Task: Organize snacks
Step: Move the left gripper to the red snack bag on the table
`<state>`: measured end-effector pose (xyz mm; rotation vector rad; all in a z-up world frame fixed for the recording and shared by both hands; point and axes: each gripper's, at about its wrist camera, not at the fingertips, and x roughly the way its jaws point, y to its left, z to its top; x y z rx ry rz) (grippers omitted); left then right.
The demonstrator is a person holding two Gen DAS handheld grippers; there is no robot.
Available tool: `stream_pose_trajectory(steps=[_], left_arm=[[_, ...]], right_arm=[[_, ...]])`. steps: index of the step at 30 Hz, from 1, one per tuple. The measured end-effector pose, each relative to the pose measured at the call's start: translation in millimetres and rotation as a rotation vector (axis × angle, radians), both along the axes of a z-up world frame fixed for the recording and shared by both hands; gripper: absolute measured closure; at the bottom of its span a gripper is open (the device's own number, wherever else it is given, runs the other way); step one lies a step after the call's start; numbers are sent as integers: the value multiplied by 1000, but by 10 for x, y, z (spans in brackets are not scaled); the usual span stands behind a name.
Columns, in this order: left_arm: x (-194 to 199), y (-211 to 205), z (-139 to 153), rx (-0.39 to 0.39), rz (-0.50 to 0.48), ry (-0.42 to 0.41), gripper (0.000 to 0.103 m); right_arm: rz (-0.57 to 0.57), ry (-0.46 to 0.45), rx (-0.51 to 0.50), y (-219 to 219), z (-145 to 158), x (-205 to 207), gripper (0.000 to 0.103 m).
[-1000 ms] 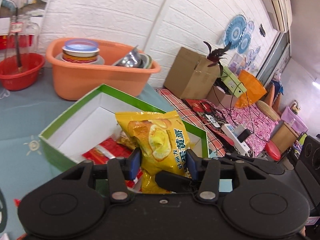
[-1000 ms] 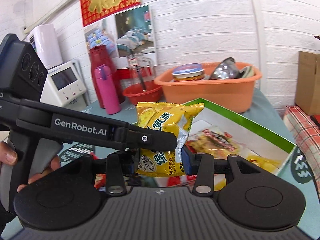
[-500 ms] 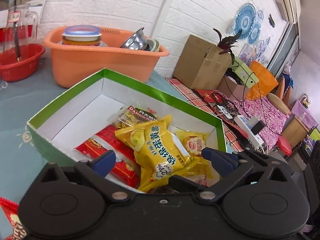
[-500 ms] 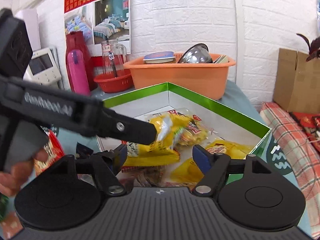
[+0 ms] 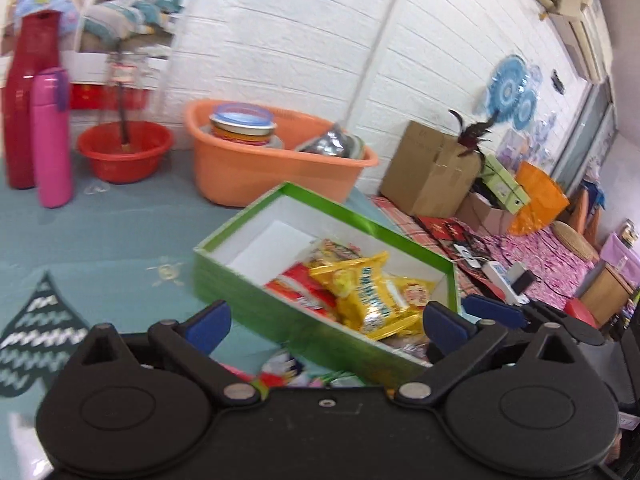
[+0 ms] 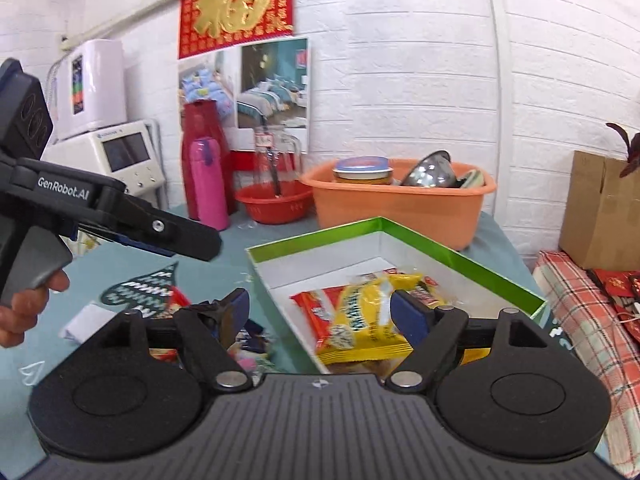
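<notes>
the task looks partly done: several snacks already lie in the green box (image 5: 248,286), and more wait on the table (image 5: 120,240) just outside its near wall, so picking up is left. in the box a yellow bag (image 5: 370,300) lies on top of a red pack (image 5: 304,292), with another yellow pack (image 5: 416,292) beside it toward the right end; the left part of the white floor is bare. the loose snacks (image 6: 248,340) near the box are small and blurred, so their kind cannot be told. the left gripper (image 5: 326,322) hangs over the near wall with jaws spread wide and nothing between them. the right gripper (image 6: 320,312) also has its jaws spread and grips nothing, though the yellow bag shows behind them. behind the box an orange tub (image 5: 240,172) holds stacked bowls and a metal one, and a red basin (image 5: 124,156) holds a glass jug.
</notes>
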<state>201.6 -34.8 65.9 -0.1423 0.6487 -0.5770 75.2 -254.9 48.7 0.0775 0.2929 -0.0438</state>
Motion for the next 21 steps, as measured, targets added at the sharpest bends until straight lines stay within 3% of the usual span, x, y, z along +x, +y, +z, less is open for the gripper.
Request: stream_pose_trajectory(steps=[10,13,17,21], left_arm=[[50,636,-399,38,148,92,0],[-1,836,-502,-42,128,150,0],[-295,998,-528,-107,106,147,0],[-468,1067,-630,-181,81,174,0]], right_arm=[[187,102,93,460,-71,133,0],[222,135,34,602,-85,238,0],[264,175,-1,660,-64,468,0],[303,226,55,618,-58,843,0]])
